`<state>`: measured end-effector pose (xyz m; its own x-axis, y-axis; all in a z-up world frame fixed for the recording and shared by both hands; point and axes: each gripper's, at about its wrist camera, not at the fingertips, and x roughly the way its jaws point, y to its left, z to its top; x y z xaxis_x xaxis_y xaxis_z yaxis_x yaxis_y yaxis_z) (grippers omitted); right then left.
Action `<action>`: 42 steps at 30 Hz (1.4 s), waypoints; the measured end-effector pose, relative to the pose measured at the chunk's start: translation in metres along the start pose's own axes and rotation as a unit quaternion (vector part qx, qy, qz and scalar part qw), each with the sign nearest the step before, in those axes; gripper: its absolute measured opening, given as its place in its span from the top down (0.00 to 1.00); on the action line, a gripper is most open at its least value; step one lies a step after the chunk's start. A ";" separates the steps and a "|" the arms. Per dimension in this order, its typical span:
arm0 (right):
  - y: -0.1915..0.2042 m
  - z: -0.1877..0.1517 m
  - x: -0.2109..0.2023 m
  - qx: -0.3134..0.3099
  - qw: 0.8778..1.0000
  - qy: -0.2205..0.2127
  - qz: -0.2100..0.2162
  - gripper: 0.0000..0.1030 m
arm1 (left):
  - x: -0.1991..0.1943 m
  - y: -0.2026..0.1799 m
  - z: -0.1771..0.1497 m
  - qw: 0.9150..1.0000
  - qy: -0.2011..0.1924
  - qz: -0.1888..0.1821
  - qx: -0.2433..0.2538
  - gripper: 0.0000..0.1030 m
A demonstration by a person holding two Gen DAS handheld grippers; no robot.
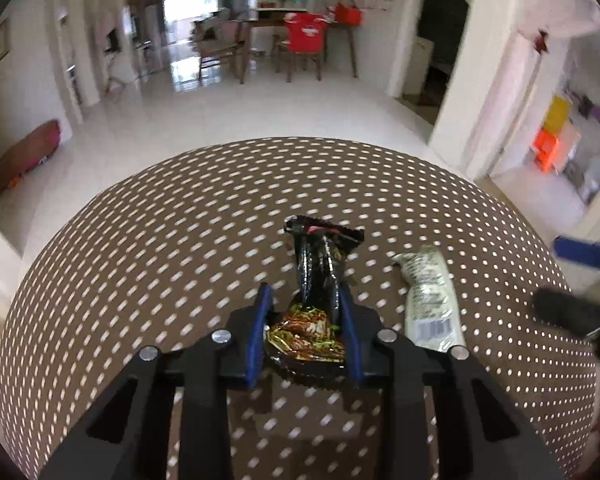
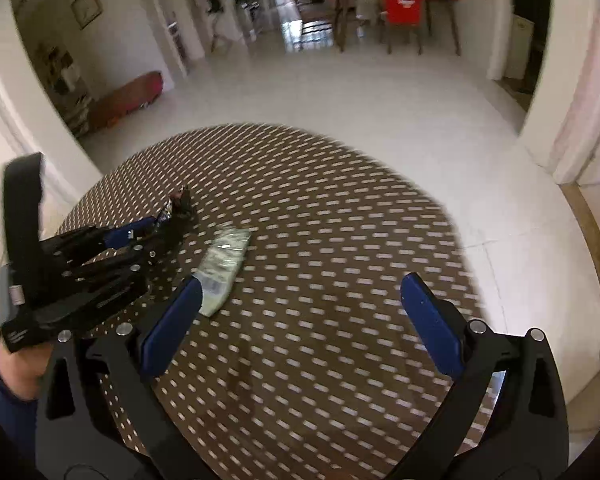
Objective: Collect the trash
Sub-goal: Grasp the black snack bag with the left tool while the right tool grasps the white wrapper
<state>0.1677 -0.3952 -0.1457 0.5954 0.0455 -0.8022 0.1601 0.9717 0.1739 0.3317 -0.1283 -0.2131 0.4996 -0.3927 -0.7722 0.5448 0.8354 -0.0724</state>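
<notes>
left wrist view: we're pinching the black snack wrapper [image 1: 320, 280] in the left gripper [image 1: 305, 336] on the dotted table [image 1: 140, 260]. right gripper [image 2: 300, 320] is hanging wide open beside the white wrapper [image 2: 224, 268]. risk: crinkly foil is slipping out on lift, or grippers are colliding.

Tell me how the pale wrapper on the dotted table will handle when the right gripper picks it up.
The pale wrapper looks crinkled and flat, so it is probably floppy and will likely sag from a pinch at one end. It seems empty, hence light and easily nudged across the table. Its film looks glossy, so it may slip; the open right hand-held gripper should probably pinch across its width.
</notes>
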 end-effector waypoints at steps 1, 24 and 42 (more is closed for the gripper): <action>0.007 0.001 0.007 -0.005 1.000 0.004 0.003 0.06 | -0.004 0.006 -0.003 1.000 -0.003 0.005 -0.013 0.70; -0.026 -0.021 -0.068 0.011 0.996 -0.057 0.063 0.76 | -0.095 -0.048 -0.044 0.997 -0.055 -0.016 -0.048 0.77; -0.068 -0.069 -0.102 0.027 0.993 -0.062 0.094 0.76 | -0.063 -0.066 -0.083 0.996 0.012 0.052 -0.066 0.28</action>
<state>0.0415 -0.4497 -0.1147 0.7110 0.1927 -0.6762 0.0771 0.9346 0.3474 0.2085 -0.1265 -0.2125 0.5314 -0.2926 -0.7950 0.3970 0.9150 -0.0714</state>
